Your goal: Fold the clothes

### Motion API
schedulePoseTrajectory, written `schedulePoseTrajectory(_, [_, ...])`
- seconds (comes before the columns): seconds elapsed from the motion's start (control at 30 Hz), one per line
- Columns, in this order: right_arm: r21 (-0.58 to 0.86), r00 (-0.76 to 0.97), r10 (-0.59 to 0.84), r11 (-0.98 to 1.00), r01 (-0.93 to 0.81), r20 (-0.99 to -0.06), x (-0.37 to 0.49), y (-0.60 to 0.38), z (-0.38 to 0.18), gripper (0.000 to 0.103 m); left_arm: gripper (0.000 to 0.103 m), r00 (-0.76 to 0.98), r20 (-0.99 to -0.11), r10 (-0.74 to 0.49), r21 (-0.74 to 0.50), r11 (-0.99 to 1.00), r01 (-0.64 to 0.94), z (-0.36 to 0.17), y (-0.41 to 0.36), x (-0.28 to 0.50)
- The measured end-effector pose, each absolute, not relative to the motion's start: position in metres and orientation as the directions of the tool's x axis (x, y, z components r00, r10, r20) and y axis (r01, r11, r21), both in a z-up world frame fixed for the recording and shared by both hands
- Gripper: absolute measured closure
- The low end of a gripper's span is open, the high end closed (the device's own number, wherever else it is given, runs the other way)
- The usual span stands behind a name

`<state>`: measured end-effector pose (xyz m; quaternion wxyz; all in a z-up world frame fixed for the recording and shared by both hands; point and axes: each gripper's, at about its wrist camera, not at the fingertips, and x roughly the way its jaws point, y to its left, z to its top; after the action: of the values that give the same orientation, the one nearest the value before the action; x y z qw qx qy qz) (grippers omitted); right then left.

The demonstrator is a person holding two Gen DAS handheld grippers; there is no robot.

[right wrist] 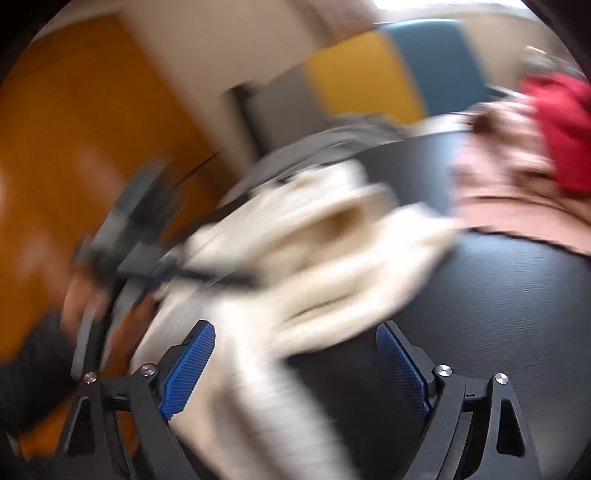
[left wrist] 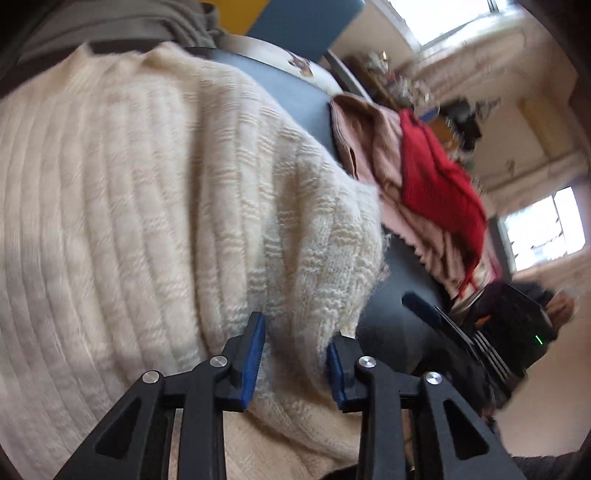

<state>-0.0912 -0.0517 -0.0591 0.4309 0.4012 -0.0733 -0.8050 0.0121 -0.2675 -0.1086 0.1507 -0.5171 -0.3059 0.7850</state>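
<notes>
While the cream knit sweater fills most of the left wrist view, its surface reads clearly: thick, fuzzy wool worked in long raised ribs that curve from nine o'clock toward six, with bands of short horizontal stitches between them. It lies heaped on a dark, faintly grained tabletop, its rounded edge bulging toward three o'clock. A fold of that edge sits between the blue ridged pads of the left gripper; the jaws stand part-way apart with the wool bunched between them, and I cannot tell whether they truly pinch it.

From the right wrist the sweater is a motion-smeared pale mass running from centre down to six o'clock. The right gripper has its jaws spread wide, one blue pad at seven o'clock against the cloth, the other at five o'clock over bare tabletop.

Beyond the sweater, at two o'clock in the left view, a dusty-pink ribbed garment lies crumpled under a bright red knit. A grey-green cloth lies at twelve o'clock. Blue and yellow panels stand behind the table.
</notes>
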Motion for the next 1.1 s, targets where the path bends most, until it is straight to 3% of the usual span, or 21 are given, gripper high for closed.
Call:
schedulePoseTrajectory(0.07, [0.425,-0.351,-0.686,-0.693,0.582,-0.637,-0.116,-0.054,-0.064,0.017,0.071,-0.465,-0.661,0.589,-0.701,-0.706,0.102,-0.115,-0.28,0.025])
schedulePoseTrajectory(0.13, [0.358,-0.378,-0.611,-0.751,0.554,-0.696,-0.136,-0.065,-0.071,0.031,0.071,-0.495,-0.634,0.594,-0.726,-0.679,0.115,-0.12,-0.284,0.031])
schedulePoseTrajectory(0.2, [0.265,-0.403,-0.546,-0.777,0.571,-0.735,-0.145,-0.079,-0.076,0.037,0.071,-0.51,-0.624,0.592,-0.73,-0.675,0.11,-0.122,-0.281,0.034])
schedulePoseTrajectory(0.33, [0.121,-0.437,-0.493,-0.756,0.644,-0.753,-0.144,-0.107,-0.079,0.041,0.071,-0.531,-0.604,0.594,-0.744,-0.66,0.109,-0.125,-0.279,0.038])
schedulePoseTrajectory(0.37, [0.085,-0.441,-0.484,-0.74,0.667,-0.756,-0.14,-0.116,-0.078,0.047,0.071,-0.539,-0.591,0.6,-0.757,-0.644,0.113,-0.126,-0.28,0.04])
schedulePoseTrajectory(0.43, [0.013,-0.447,-0.464,-0.705,0.709,-0.765,-0.134,-0.133,-0.077,0.08,0.071,-0.552,-0.569,0.61,-0.777,-0.619,0.117,-0.126,-0.278,0.044])
schedulePoseTrajectory(0.5, [-0.053,-0.448,-0.436,-0.669,0.742,-0.78,-0.133,-0.147,-0.075,0.088,0.071,-0.566,-0.555,0.609,-0.781,-0.616,0.104,-0.12,-0.279,0.051])
schedulePoseTrajectory(0.73, [-0.355,-0.652,-0.303,-0.645,0.677,-0.695,-0.152,-0.11,0.001,0.089,0.069,-0.595,-0.55,0.585,-0.765,-0.639,0.08,-0.103,-0.283,0.079])
schedulePoseTrajectory(0.87, [-0.552,-0.808,-0.119,-0.672,0.494,-0.577,-0.183,-0.06,0.055,0.089,0.067,-0.595,-0.577,0.56,-0.762,-0.632,0.144,-0.116,-0.293,0.088])
schedulePoseTrajectory(1.1, [-0.576,-0.842,0.144,-0.787,0.221,-0.52,-0.247,0.029,0.082,0.088,0.067,-0.571,-0.631,0.525,-0.729,-0.654,0.205,-0.133,-0.296,0.101])
